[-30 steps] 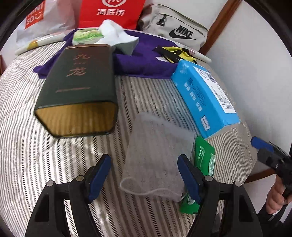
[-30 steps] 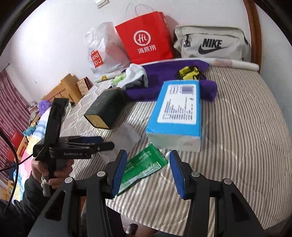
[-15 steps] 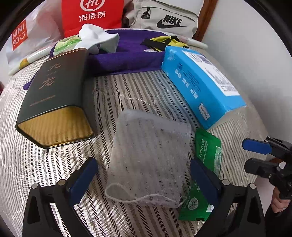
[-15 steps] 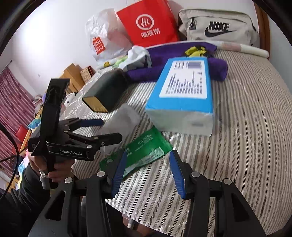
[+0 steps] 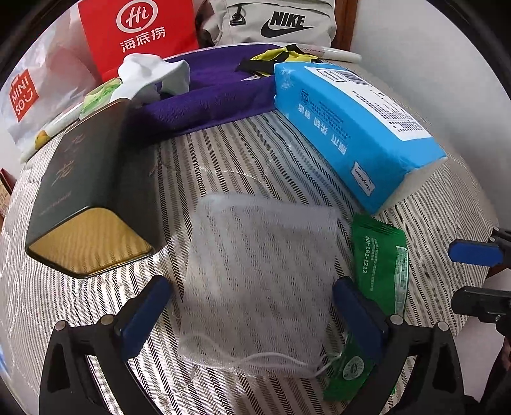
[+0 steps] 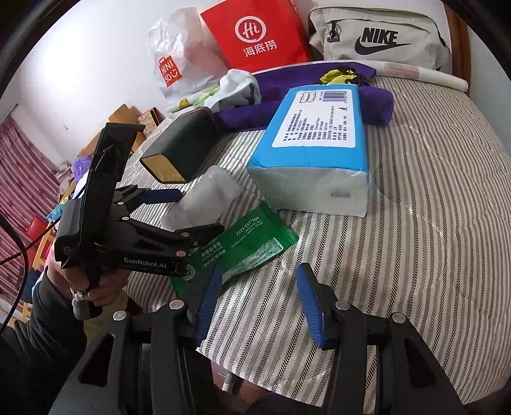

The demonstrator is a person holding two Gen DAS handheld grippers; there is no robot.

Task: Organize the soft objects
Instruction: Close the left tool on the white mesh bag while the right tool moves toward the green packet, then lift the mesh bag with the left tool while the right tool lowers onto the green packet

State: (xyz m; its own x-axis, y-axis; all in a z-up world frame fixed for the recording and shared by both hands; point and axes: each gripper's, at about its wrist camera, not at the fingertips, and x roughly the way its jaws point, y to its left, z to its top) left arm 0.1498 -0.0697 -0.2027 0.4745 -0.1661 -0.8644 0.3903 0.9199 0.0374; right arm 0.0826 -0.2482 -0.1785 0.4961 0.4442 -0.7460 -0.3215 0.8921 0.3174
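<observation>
A grey mesh drawstring pouch (image 5: 258, 281) lies flat on the striped bed; it also shows in the right wrist view (image 6: 204, 198). My left gripper (image 5: 252, 306) is open, its blue pads on either side of the pouch's near half, just above it. A green foil packet (image 5: 380, 277) lies to the pouch's right, partly under it; in the right wrist view the packet (image 6: 246, 245) lies ahead and left of my right gripper (image 6: 258, 303), which is open and empty over the bed's near edge. A blue tissue pack (image 5: 351, 127) lies behind.
A dark green tin (image 5: 92, 191) lies on its side left of the pouch. A purple cloth (image 5: 210, 95), a white cloth (image 5: 150, 76) and a yellow-black item (image 5: 281, 57) lie further back. A red bag (image 5: 137, 32), a Miniso bag (image 5: 28, 92) and a Nike pouch (image 5: 274, 19) stand against the wall.
My left gripper has moved forward and opened wider, so its pads now straddle the mesh pouch. My right gripper has edged toward the green packet.
</observation>
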